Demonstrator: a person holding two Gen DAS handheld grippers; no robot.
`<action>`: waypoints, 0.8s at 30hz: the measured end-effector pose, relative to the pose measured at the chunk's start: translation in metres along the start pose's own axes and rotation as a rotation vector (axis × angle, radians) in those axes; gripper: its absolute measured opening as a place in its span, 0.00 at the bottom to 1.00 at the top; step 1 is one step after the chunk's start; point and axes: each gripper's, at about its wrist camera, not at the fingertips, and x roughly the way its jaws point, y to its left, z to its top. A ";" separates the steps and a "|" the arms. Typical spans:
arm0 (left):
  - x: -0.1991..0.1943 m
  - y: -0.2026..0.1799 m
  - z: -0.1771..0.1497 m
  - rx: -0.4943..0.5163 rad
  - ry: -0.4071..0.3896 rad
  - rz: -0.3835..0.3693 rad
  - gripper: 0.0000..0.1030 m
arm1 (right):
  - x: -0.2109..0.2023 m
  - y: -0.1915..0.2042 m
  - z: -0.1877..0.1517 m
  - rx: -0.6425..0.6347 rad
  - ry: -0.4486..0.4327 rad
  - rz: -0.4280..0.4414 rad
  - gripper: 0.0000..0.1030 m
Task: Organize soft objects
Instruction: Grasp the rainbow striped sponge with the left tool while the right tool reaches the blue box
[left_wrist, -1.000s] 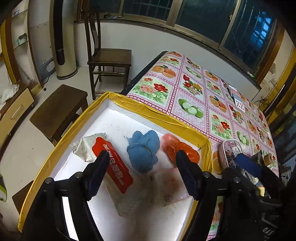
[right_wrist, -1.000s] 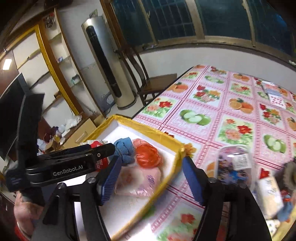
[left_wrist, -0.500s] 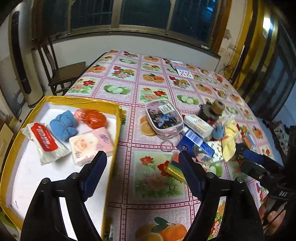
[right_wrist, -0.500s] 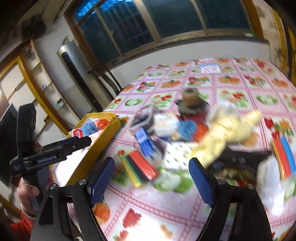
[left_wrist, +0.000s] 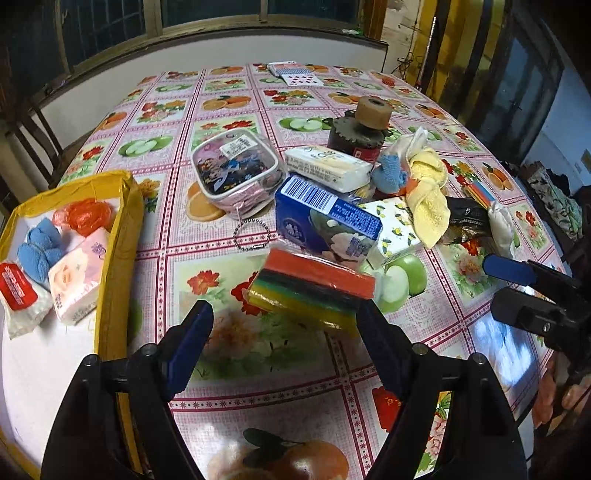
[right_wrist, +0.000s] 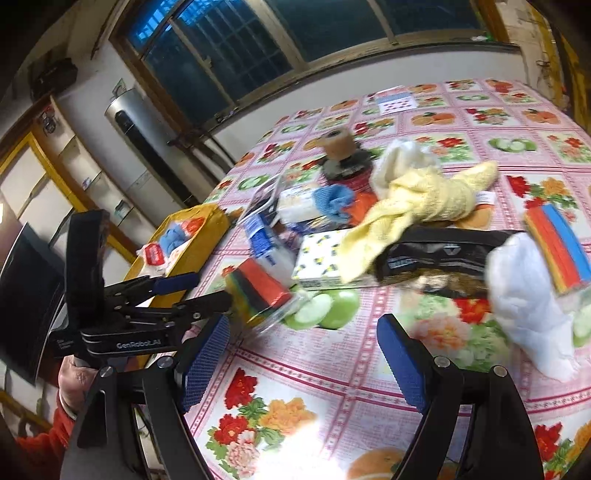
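While both spread wide and empty, left gripper (left_wrist: 282, 341) and right gripper (right_wrist: 303, 360) above the striped sponge pack (left_wrist: 314, 286).

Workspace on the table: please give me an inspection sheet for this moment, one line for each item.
Surface: table with a fruit-and-flower cloth.
Job's things: yellow box holds a blue cloth, an orange item and two tissue packs; yellow towel and white cloth lie in the pile.
Clutter: sponge pack, blue carton, pouch, tape roll, playing cards.
Grippers: left gripper and right gripper both open, holding nothing.
Cables: nothing seen.
Surroundings: dark windows, tall white appliance.
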 end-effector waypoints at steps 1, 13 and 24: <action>0.001 0.003 -0.001 -0.021 0.011 -0.002 0.78 | 0.006 0.003 0.001 0.007 0.018 0.029 0.82; -0.008 0.042 -0.011 -0.177 0.024 0.053 0.78 | 0.068 0.003 0.020 0.236 0.051 0.294 0.83; -0.011 0.062 -0.014 -0.285 0.024 -0.005 0.78 | 0.062 -0.004 0.000 0.343 0.037 0.399 0.86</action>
